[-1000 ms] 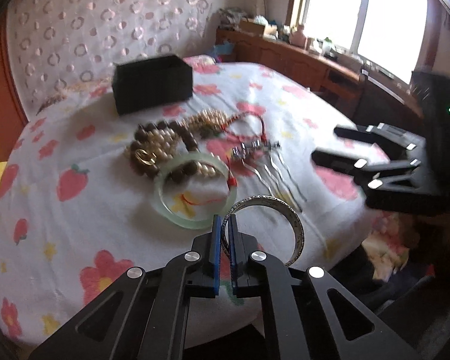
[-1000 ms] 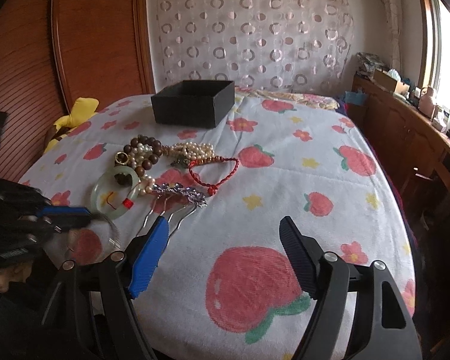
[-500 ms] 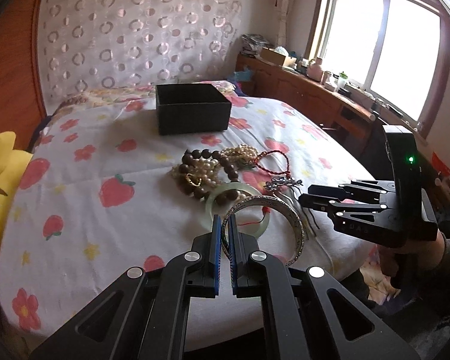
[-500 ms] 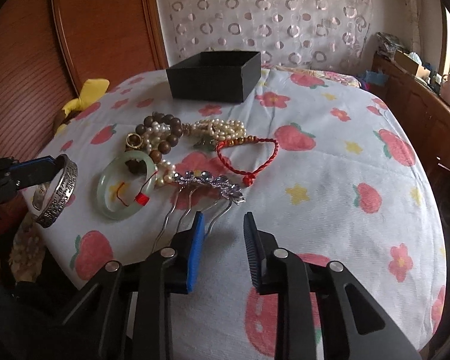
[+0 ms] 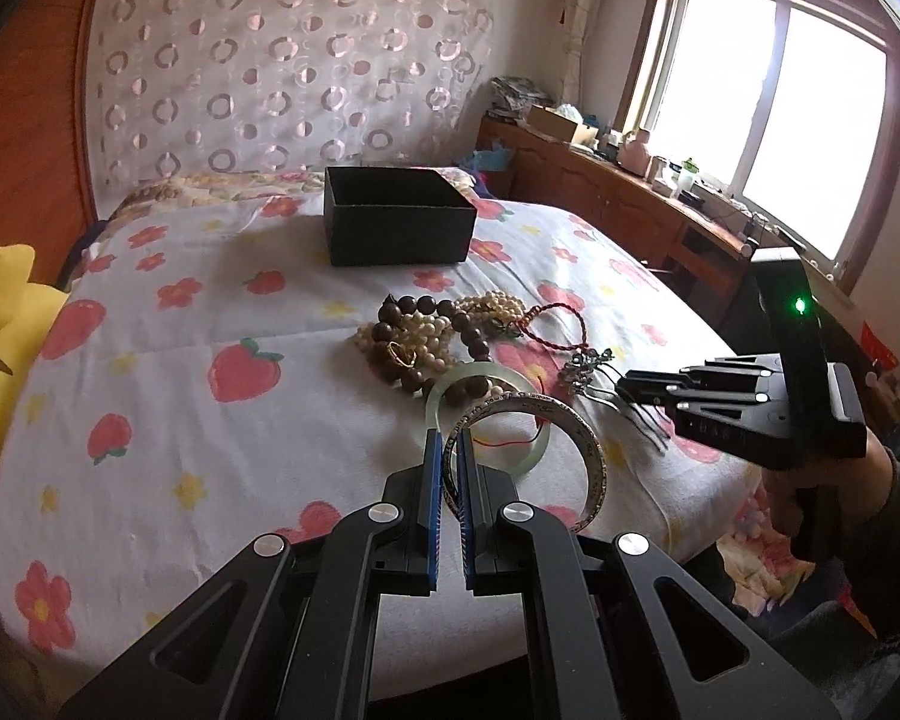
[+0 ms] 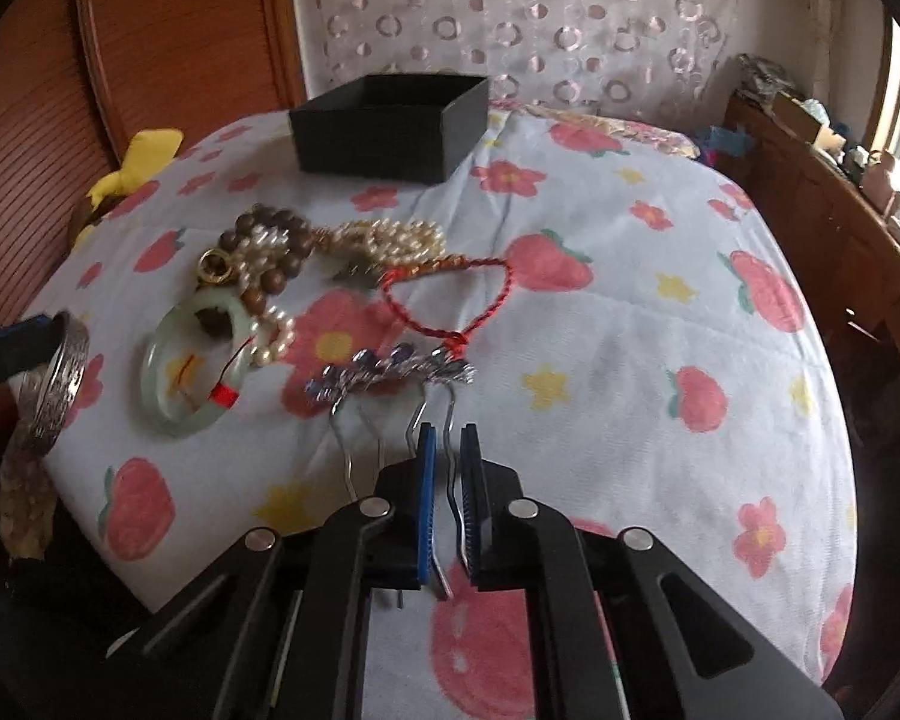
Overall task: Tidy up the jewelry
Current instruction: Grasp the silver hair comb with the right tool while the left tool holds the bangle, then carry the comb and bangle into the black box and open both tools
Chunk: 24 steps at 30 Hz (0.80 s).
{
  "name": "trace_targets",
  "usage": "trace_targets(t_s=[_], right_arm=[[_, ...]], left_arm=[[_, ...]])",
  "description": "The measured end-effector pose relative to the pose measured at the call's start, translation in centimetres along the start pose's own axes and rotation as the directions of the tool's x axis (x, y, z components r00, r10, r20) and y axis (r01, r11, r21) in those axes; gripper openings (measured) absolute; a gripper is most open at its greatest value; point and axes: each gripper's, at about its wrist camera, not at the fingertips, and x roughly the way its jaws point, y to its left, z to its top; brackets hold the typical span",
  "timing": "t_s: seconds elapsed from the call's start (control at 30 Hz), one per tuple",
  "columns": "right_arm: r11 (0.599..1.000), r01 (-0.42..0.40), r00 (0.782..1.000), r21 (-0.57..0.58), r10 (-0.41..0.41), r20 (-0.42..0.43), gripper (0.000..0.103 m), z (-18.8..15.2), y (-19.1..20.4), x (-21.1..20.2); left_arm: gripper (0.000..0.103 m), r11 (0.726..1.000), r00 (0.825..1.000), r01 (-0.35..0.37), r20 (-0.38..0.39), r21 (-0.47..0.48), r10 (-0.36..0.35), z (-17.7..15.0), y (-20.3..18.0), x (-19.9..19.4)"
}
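**newbie_rig:** What am I looking at here?

**me:** I've got the left hand-held gripper (image 5: 448, 468) pinching the silver bangle (image 5: 570, 450) by its rim, held up over the near edge of the bed (image 5: 210, 420). My right hand-held gripper (image 6: 448, 480) is closing on one prong of the hair comb (image 6: 390, 375), which lies on the sheet just in front of the red cord bracelet (image 6: 450, 294). The prong sits between the pads, but I can't tell if they bite yet.

**newbie_rig:** Tips for that grab?

**me:** I'd say wait till the jaws are fully pressed in before lifting; a thin wire prong will probably slip or swing. I'd lift straight up so the decorated top doesn't snag the red cord or the pearls (image 6: 384, 240). The jade bangle (image 6: 192, 360) and wooden beads (image 6: 270, 228) are off to the side, so they should stay clear.

**newbie_rig:** Then where?

**me:** My guess: the black box (image 6: 390, 120) at the far end of the bed, open on top.
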Motion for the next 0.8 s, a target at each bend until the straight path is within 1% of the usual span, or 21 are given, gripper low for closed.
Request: trace_targets(t_s=[0.07,0.13,0.27,0.5,0.8], right_arm=[[1.000,-0.004,1.000,-0.006,0.004,-0.002,0.010,0.1,0.0,0.0],[1.000,-0.019,1.000,-0.013,0.019,-0.007,0.004,0.1,-0.2,0.0],[0.999,-0.035,0.999,-0.034,0.035,0.003,0.004,0.3,-0.3,-0.2],[0.996,-0.010,0.997,-0.092,0.018,0.080,0.003,1.0,0.3,-2.6],[0.984,0.037,0.989,-0.176,-0.011,0.148,0.003,3.3,0.3,-4.5]], left_arm=[[0.004,1.000,1.000,0.000,0.001,-0.003,0.000,-0.1,0.1,0.0],[0.004,1.000,1.000,0.001,0.004,-0.007,-0.001,0.0,0.3,0.0],[0.004,1.000,1.000,-0.003,0.019,-0.012,0.003,0.2,0.6,-0.4],[0.004,1.000,0.999,-0.018,0.043,-0.009,0.019,1.0,1.1,-0.5],[0.004,0.999,0.996,-0.038,0.078,0.019,0.037,4.2,1.6,0.8]])
